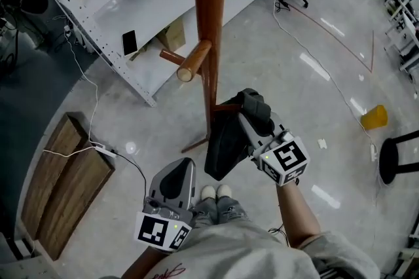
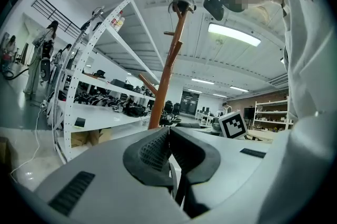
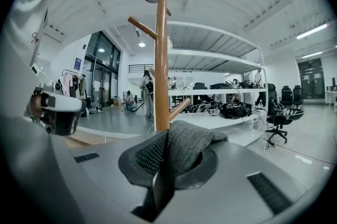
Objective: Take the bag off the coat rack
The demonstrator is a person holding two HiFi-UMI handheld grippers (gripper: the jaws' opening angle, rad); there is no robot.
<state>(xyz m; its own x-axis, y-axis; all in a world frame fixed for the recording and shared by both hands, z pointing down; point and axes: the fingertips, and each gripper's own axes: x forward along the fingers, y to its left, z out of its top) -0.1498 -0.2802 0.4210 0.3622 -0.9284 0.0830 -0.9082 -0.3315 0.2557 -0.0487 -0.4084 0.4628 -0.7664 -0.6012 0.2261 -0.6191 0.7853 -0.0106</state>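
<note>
Right gripper clamped tight on the dark bag's fabric, bag hanging at 6 o'clock of the wooden coat rack, close beside its pole. Left gripper closed and empty, at 7 o'clock. Pale glossy floor; white shelving at 10 o'clock.

I'm gripping the black bag by its top with my right gripper, just right of the wooden coat rack. The bag is hanging beside the pole, below the peg. My left gripper is hovering near me on the left, carrying nothing, by my shoes. Wooden boards are lying on the floor at left.
</note>
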